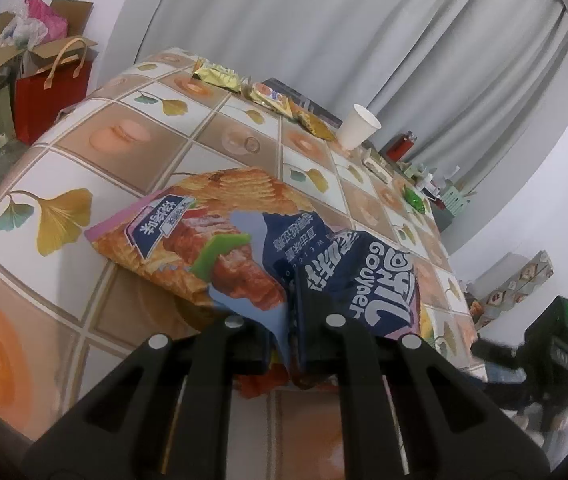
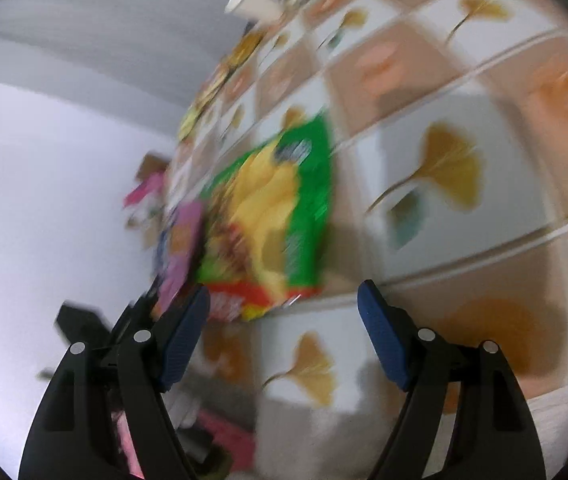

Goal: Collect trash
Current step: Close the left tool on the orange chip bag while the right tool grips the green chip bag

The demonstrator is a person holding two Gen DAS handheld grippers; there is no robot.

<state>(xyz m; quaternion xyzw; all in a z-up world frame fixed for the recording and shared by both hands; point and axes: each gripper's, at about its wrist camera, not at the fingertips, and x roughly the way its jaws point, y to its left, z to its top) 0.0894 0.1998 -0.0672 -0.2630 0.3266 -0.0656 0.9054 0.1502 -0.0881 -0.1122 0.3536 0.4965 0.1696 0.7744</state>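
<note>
At the bottom centre of the left wrist view our left gripper [image 1: 286, 344] had its fingers [image 1: 316, 320] closed on the crumpled edge of the blue-and-orange chip bag [image 1: 212, 240], which lay on the bench [image 1: 64, 280] just above them. We judged the pinch should stay firm on that fold and the lift go slowly, so the slick film would not slide out. In the blurred right wrist view our right gripper [image 2: 284, 316] stood with its blue-padded fingers [image 2: 382, 336] spread apart and empty, the green snack bag [image 2: 276, 208] just beyond them at centre frame; we reckoned it should settle before closing. Farther up the bench sat yellow wrappers [image 1: 220, 76] and an upright paper cup [image 1: 358, 128], whose contents we could not tell. At upper left, a cardboard box [image 1: 44, 46] held plastic bags, beside a red gift bag [image 1: 54, 96].
</note>
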